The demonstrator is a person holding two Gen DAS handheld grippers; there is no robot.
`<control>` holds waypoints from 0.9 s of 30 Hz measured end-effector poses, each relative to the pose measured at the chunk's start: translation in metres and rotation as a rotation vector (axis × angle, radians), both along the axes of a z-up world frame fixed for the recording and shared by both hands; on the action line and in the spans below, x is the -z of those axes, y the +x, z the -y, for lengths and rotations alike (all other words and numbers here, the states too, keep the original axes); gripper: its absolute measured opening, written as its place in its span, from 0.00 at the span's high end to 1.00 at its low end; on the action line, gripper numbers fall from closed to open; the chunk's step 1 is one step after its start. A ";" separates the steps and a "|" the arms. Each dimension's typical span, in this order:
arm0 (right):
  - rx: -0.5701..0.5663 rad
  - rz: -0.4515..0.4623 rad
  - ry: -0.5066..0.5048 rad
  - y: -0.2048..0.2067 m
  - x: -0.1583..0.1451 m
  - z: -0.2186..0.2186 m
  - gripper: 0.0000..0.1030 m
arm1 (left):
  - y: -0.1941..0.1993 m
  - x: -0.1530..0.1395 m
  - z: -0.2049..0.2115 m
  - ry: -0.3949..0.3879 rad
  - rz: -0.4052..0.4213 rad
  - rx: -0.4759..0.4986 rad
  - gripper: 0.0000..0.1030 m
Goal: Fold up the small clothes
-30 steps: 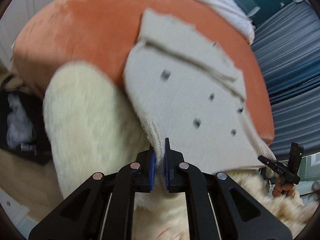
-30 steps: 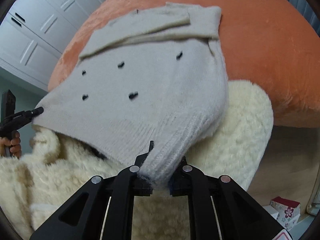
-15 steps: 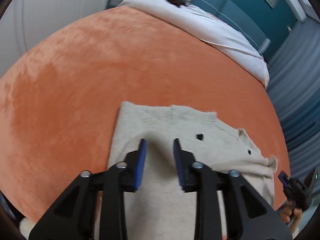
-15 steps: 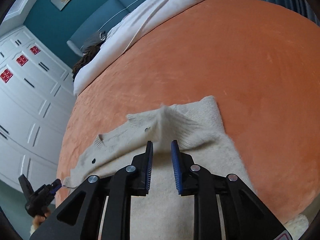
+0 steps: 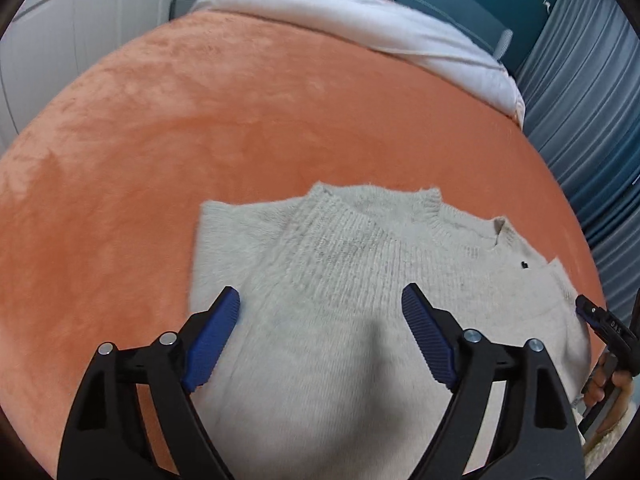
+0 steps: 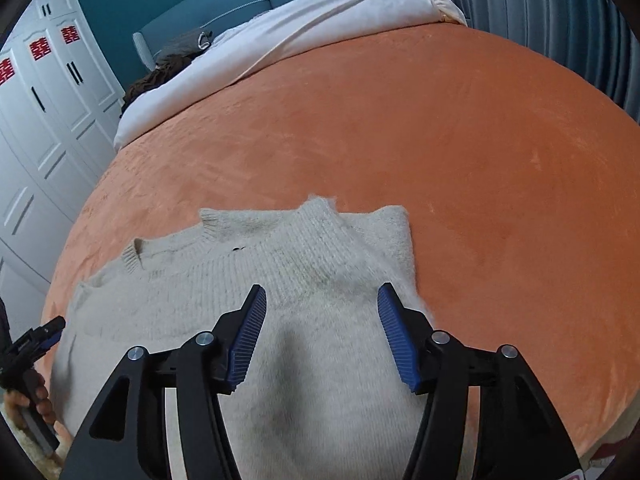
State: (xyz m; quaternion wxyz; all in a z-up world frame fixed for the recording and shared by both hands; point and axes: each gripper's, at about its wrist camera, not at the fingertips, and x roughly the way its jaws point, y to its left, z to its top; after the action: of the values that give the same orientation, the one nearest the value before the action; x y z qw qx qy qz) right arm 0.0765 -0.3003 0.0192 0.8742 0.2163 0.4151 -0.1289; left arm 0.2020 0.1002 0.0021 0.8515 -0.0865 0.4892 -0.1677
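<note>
Left gripper (image 5: 320,308): black plastic frame with triangular cut-outs, four round silver screws, two fingers (image 5: 212,344) faced with ribbed blue pads. Right gripper (image 6: 320,300): same black frame, four silver screws, ribbed blue pads. White lettering on the side of its finger in the left view.

Fuzzy knit sweater (image 5: 360,280), plush velvety orange blanket (image 5: 200,128)

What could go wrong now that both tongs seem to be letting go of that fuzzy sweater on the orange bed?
The sweater is fluffy, so fibres might snag on the ribbed blue pads of the left tongs while they open. A raised hump of knit sits between the opening right tongs, so the fold may spring up. The collar looks uneven, so the fold could end up crooked on the blanket.
</note>
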 end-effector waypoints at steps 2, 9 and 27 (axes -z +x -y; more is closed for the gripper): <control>0.017 -0.023 0.020 0.011 0.010 0.004 0.44 | 0.013 0.012 0.006 0.005 -0.060 0.004 0.49; 0.052 0.018 -0.048 0.017 0.001 0.007 0.39 | 0.018 0.003 0.001 -0.059 -0.071 0.032 0.88; 0.077 0.005 0.031 0.050 -0.007 0.057 0.94 | 0.065 -0.016 0.003 0.000 -0.035 -0.067 0.89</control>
State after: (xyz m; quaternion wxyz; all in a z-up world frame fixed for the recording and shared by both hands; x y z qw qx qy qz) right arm 0.1267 -0.3569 0.0261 0.8661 0.2460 0.4064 -0.1553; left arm 0.2674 0.0972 0.0183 0.8481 -0.1058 0.5007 -0.1374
